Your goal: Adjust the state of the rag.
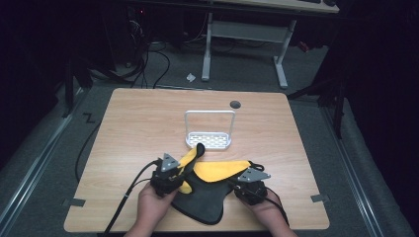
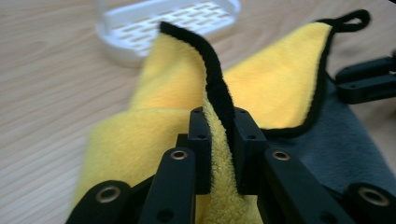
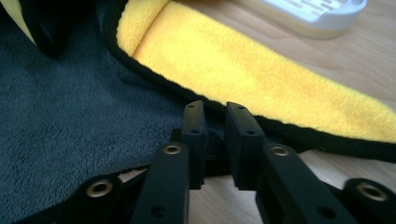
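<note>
Left gripper (image 2: 218,140): jaws closed on the black-bound hem of the soft yellow-and-grey microfibre cloth (image 1: 210,190), lifting a ridge. Right gripper (image 3: 215,135): jaws pinching its grey edge. Light, limp, grippy; best taken at hems.

Fluffy, matt terry cloth (image 2: 275,84), yellow one face, grey the other, black stitched edging. Matt black plastic on the left gripper (image 2: 219,126). Smooth wood-grain surface (image 1: 138,118); perforated white plastic tray (image 1: 209,140), slightly glossy.

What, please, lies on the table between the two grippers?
In the high view, the cloth spans the stretch between the left gripper and the right gripper, grey face up with yellow folds at its far edge.
</note>
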